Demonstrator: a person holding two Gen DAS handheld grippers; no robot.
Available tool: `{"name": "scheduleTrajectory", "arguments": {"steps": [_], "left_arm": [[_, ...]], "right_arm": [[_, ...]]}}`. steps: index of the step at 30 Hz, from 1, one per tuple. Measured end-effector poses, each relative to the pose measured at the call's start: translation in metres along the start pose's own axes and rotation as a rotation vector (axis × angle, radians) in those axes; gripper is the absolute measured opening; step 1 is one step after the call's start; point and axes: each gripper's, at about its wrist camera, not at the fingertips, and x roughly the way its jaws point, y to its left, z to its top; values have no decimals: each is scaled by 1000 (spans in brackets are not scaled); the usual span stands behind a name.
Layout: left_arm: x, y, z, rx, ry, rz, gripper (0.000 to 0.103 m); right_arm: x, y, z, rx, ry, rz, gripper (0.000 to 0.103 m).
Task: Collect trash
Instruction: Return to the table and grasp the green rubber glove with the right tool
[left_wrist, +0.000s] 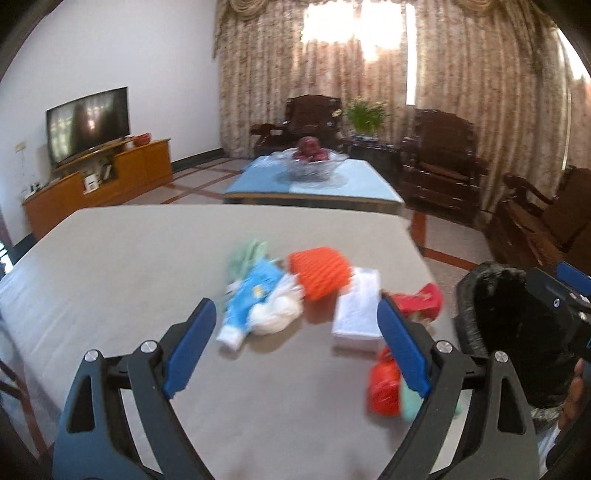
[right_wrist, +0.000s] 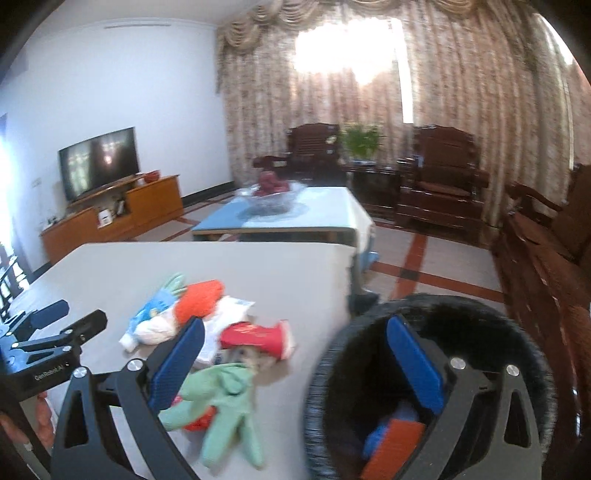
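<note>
While one black bin stands at the table's corner with an orange packet inside, about seven pieces of trash lie on top; both the left gripper and right gripper gape wide, holding nothing.

Coffee table mid-room on tiled floor. Left of it: television, white wall. Behind it: dark armchairs, backlit curtains.

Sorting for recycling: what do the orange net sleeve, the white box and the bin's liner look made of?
Orange sleeve: likely foam mesh, matte, with an open ribbed lattice. White box: seemingly cardboard, flat faces and crisp edges. Bin liner: probably thin black plastic film, crinkled over the rim; blur leaves this uncertain.
</note>
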Motion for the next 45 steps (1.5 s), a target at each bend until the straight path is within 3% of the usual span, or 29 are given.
{"name": "scheduleTrajectory", "arguments": {"steps": [9,17,23,30,38,41,42,45], "left_arm": [[12,42,-20,-23,31,73,86],[27,59,-35,-49,72,87,86],[34,58,-42,-51,92,89,85],[39,54,-45,-52,109,76,85],[42,42,-46,-35,116,47,85],[42,37,-46,-24,114,41,85],[41,36,-46,-21,113,39,85],[41,33,-44,-25,114,32,85]], "right_arm": [[33,43,-36,-47,77,64,95],[62,53,-57,-50,138,76,81],[80,56,-67,-68,189,85,68],[81,43,-67,-59,231,105,43],[90,40,-73,-81,264,68,43],[90,41,-72,-89,270,95,24],[89,42,-71,-93,270,110,9],[82,44,-67,-94,261,147,3]]}}
